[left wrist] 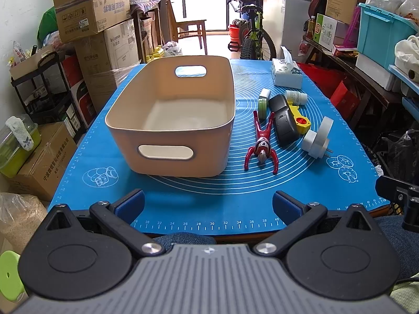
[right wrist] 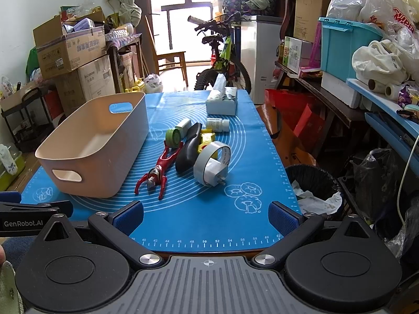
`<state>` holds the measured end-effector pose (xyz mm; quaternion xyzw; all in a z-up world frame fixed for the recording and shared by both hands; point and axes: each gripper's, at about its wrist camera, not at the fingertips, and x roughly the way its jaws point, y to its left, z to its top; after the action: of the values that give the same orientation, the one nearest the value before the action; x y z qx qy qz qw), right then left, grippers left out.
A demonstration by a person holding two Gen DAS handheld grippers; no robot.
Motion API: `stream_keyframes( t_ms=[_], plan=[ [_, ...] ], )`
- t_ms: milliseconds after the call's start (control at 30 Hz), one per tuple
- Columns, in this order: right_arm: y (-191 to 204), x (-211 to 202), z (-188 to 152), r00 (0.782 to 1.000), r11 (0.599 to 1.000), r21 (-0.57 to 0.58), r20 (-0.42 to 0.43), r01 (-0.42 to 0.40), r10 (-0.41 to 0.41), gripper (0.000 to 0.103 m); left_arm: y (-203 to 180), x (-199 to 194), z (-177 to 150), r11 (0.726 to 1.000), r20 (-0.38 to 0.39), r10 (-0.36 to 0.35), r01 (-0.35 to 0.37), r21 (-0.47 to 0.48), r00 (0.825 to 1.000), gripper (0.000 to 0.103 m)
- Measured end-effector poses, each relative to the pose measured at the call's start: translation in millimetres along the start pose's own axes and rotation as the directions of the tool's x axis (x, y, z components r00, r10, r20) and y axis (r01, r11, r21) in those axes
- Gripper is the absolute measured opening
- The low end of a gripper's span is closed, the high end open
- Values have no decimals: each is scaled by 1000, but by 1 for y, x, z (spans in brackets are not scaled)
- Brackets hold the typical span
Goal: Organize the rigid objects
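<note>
both tongs, left (left wrist: 208,204) and right (right wrist: 207,216), hang spread and empty at the tabletop's near edge; the bin (left wrist: 170,120) sits empty beside the clustered toys (right wrist: 154,176), ready for loading.

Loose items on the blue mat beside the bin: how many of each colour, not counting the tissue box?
Red: 1, the figure
Green: 1, the round tin
Black: 1, the curved case
Yellow: 1, the toy
White or grey: 3, the plug adapter, the small bottle, the small block
Total: 7
The bin holds nothing.
</note>
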<state>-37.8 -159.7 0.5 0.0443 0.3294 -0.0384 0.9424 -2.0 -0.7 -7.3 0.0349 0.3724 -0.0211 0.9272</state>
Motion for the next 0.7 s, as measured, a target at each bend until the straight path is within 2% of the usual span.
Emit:
stream_keyframes(
  t_ms=[700],
  plan=[
    [0,-5,2,1000,1000,-7,4,4,-4,101,5,-2,2,1000,-6,9,-9,-1,1000,102]
  ],
)
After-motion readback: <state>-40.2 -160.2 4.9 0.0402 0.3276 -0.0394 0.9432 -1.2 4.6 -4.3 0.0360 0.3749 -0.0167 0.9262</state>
